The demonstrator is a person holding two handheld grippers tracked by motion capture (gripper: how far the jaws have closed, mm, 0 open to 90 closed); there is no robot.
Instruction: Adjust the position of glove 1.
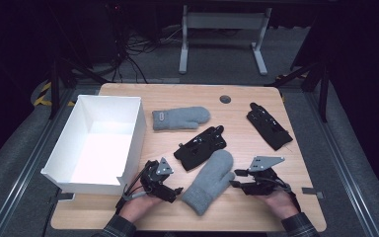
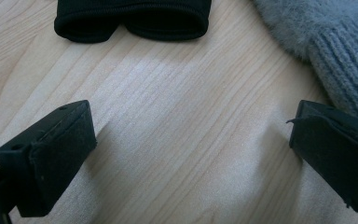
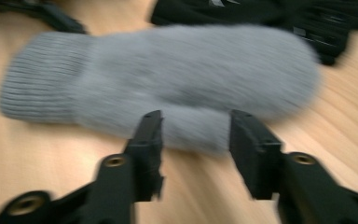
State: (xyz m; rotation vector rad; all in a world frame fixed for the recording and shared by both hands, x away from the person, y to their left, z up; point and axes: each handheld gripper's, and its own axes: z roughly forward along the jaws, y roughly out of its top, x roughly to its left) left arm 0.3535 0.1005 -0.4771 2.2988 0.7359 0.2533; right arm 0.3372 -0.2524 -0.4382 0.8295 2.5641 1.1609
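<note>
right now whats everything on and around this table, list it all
grey mittens: 2, grey; near one at the front between the grippers, far one mid-table behind it
black gloves: 2, black; one at the centre touching the near mitten, one at the right rear
box: 1, white, open-topped, left side
table: 1, light wood
desk frame: 1, white, on the floor behind
left gripper: 1, black, jaws open, by the mitten's cuff
right gripper: 1, black, jaws open, at the mitten's right edge

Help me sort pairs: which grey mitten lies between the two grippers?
The near grey mitten, lying diagonally, tip touching a black glove; the far mitten lies beside the box.
</note>
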